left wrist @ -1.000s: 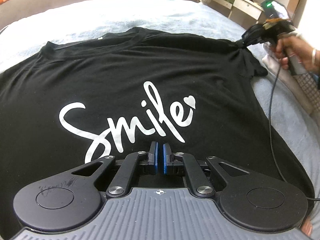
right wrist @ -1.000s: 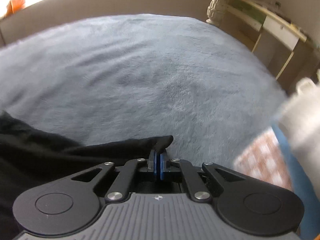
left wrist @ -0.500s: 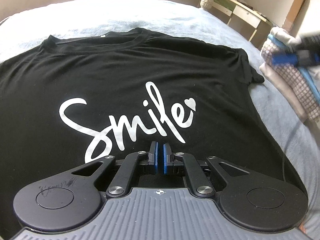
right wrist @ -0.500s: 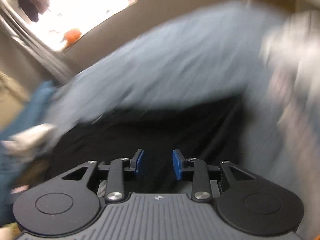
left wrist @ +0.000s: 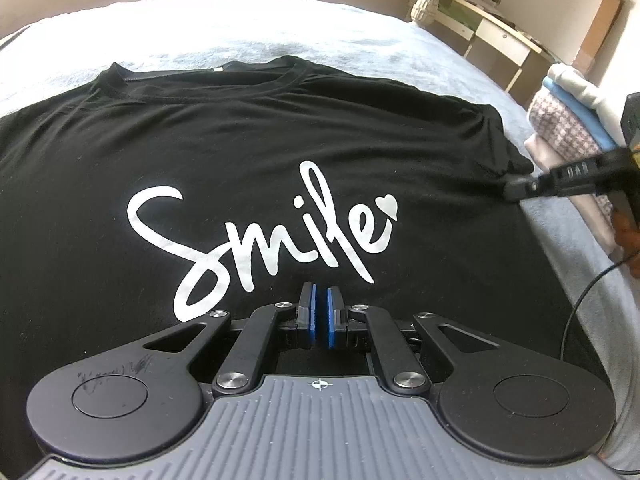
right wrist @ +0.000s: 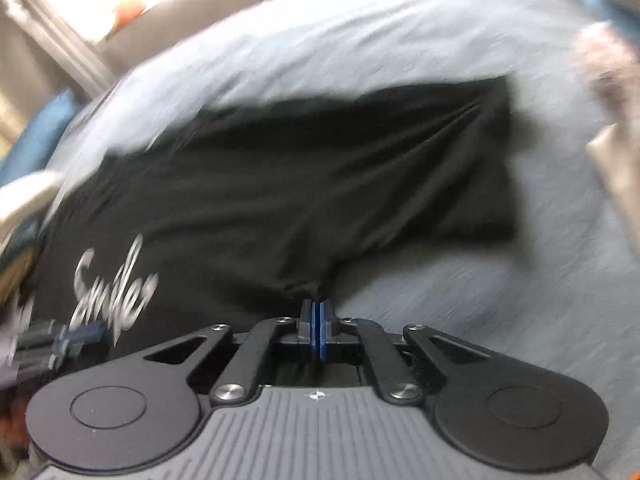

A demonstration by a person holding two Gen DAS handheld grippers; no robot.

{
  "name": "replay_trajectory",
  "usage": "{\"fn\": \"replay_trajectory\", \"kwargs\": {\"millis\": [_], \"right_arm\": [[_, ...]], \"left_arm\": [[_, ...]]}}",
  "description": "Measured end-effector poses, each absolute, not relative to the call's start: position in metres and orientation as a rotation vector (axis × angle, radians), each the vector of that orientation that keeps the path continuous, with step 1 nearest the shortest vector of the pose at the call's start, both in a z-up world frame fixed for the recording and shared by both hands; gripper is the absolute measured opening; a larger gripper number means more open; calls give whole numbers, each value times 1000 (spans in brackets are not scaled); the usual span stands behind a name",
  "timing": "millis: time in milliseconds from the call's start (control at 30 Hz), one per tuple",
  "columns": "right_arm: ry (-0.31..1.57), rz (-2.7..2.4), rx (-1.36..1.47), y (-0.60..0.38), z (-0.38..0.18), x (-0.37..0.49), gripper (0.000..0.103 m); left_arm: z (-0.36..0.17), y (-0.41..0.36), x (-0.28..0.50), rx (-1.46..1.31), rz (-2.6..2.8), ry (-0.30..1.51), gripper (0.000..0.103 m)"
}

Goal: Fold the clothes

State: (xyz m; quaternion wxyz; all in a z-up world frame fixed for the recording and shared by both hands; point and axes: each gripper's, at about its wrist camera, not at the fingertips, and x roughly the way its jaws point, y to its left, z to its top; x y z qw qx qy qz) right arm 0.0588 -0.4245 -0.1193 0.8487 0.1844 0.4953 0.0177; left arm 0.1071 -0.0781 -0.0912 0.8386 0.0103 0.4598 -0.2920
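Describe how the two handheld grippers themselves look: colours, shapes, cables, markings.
Both match: the left gripper and right gripper have blue-padded fingers on black linkage arms with silver pivot screws, two round black discs, and a ribbed grey body bearing a small crosshair mark. The left disc is scratched. A thin black cable trails from the right one.

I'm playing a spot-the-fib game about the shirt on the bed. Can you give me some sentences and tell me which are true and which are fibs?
1. The black T-shirt says "Smile" in white. True.
2. The T-shirt lies on a red blanket. False: the blanket is pale blue-grey.
3. The right gripper pinches the shirt's edge. True.
4. The left gripper is wide open. False: its blue pads are nearly together.
5. A stack of folded clothes sits beside the shirt. True.
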Motion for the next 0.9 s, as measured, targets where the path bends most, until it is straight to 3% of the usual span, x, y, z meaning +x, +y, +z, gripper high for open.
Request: {"fn": "replay_trajectory", "kwargs": {"millis": [233,467,533,633,700,733,900], "right_arm": [[1029,37,597,-466,-111,30,2],[1079,47,552,-463,-105,14,4],[1077,7,545,-466,-104,13,0],[1075,-54,534,-472,-103,10,5],[1073,-94,527,-476,-102,9,23],[1055,-137,552,-483,-102,14,42],[968,-305,575,-494,-109,56,46]], "left_arm": [[-92,-76,107,25,-624,970,5],[-93,-74,108,6,-631,975,5],[-94,-72,108,-2,-636,977,5],[-94,-70,110,-16,-638,984,5],[-94,-70,111,-25,-637,990,5],[-94,-70,111,-28,-636,992,5],[-90,-69,110,-48,-632,982,5]]}}
